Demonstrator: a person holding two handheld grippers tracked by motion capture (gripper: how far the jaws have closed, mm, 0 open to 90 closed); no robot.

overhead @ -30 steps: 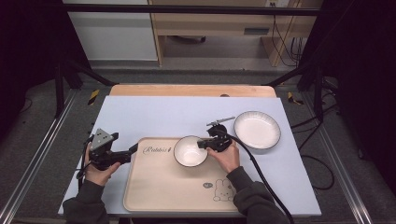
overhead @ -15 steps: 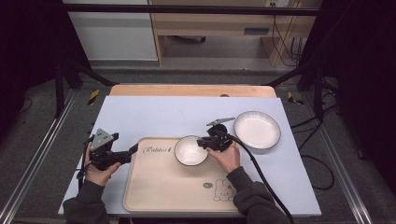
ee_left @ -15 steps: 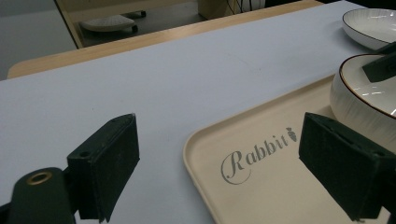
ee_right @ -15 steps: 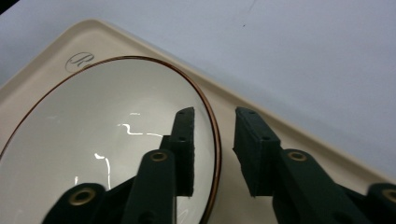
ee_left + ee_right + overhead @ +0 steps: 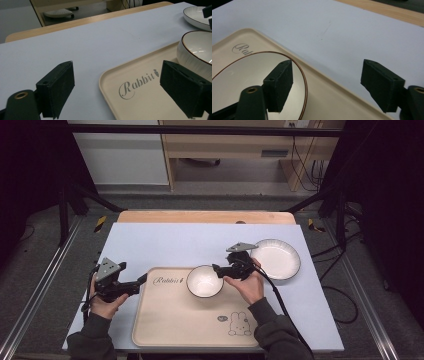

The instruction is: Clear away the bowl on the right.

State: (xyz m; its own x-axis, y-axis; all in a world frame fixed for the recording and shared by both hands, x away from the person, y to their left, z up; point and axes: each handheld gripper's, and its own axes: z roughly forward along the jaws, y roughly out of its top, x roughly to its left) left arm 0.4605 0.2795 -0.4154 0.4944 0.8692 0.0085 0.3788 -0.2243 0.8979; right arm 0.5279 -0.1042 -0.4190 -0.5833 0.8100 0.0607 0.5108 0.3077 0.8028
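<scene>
The small white round bowl is already set on the beige plastic tray in the middle of the frame and let go by the right gripper, whose jaws have just been opening around its rim, while the wide white plate at the right is left on the table, and the left gripper is held apart and empty.

Glossy white ceramic bowl on smooth matt beige plastic tray

Left gripper held low in left hand, jaws wide apart, pointing level to the right. Right gripper in right hand, pointing left, jaws just opened wide, nothing pressed between the pads. Both forearms in dark sleeves.
</scene>
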